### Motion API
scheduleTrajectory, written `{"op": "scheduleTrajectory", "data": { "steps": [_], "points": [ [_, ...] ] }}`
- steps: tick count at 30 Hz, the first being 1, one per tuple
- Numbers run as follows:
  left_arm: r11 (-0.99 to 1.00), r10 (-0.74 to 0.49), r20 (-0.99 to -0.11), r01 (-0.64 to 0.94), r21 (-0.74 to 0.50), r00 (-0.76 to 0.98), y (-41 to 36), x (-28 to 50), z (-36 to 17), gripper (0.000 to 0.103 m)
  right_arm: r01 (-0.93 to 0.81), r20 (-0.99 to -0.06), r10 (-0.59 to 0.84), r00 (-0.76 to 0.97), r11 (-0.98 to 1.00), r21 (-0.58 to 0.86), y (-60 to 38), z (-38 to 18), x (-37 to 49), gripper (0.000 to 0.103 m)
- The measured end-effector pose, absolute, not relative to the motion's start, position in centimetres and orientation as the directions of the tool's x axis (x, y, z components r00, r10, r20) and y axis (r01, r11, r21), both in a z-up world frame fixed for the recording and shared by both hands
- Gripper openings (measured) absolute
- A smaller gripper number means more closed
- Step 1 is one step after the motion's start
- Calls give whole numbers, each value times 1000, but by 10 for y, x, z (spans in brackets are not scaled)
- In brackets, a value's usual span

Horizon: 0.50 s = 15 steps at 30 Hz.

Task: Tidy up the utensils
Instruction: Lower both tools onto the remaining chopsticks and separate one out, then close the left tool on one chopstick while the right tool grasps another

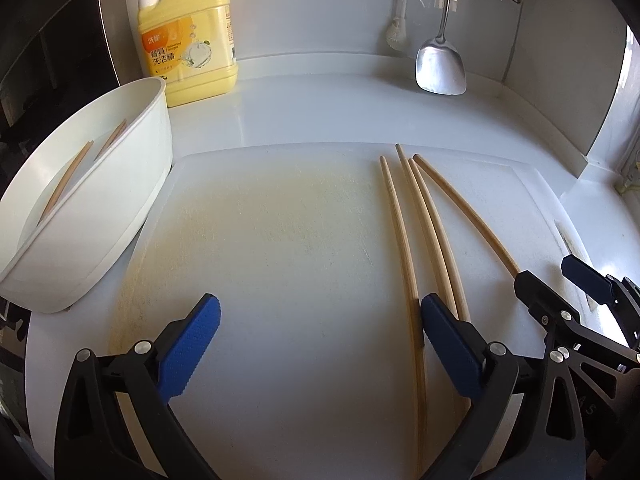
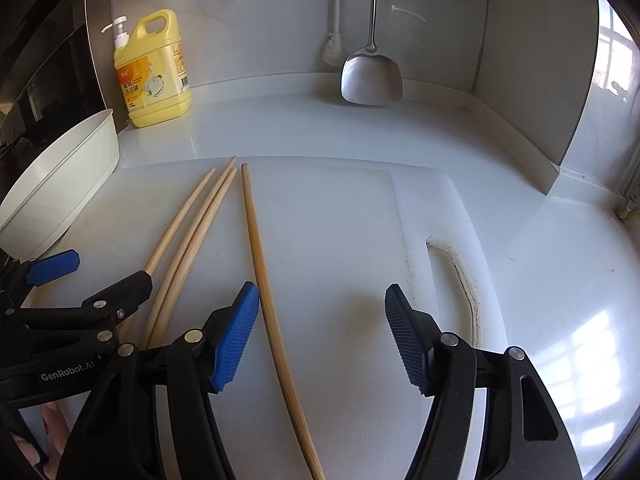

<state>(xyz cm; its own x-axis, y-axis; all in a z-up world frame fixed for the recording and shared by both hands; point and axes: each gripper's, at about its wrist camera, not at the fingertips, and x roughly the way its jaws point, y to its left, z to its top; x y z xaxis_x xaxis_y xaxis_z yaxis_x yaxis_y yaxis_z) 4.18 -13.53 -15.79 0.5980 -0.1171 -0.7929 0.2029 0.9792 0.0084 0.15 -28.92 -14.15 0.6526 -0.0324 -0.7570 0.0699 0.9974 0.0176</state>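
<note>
Several wooden chopsticks (image 1: 404,236) lie lengthwise on a white cutting board (image 1: 280,240); they also show in the right wrist view (image 2: 188,236). A white oval tub (image 1: 92,208) at the left holds two more chopsticks (image 1: 68,176). My left gripper (image 1: 320,316) is open and empty, its right finger touching or just beside the leftmost chopstick. My right gripper (image 2: 322,304) is open and empty, with the rightmost chopstick (image 2: 260,264) just inside its left finger. The right gripper also shows in the left wrist view (image 1: 556,280).
A yellow dish soap bottle (image 1: 188,36) stands at the back left. A metal spatula (image 1: 440,60) and a brush (image 1: 398,12) hang on the back wall. The white tub (image 2: 60,176) sits left of the board (image 2: 340,220). A wall corner rises at the right.
</note>
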Motion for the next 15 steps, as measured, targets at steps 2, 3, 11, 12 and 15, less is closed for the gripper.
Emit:
{"op": "scheduleTrajectory", "data": {
  "steps": [2,3,11,12,15],
  "points": [
    [979,-118,-790,205,9,601,-135,41,-157,96,57,-754,-24,656,998,17,-287,-141,1,56],
    [978,-120,-789,208,10,603,-136,41,-157,94,47,-752,-21,659,999,14,-285,-141,1,54],
    [976,-125,-768,216,17,628,-136,37,-152,58,-8,-740,7,673,1000,2,-274,-139,-1,26],
    [976,-125,-766,216,19,630,-136,37,-151,51,-16,-739,11,674,1000,0,-272,-139,-1,24],
    [974,-126,-762,225,27,635,-138,36,-150,29,-38,-735,13,678,999,-16,-267,-139,-2,10]
  ]
}}
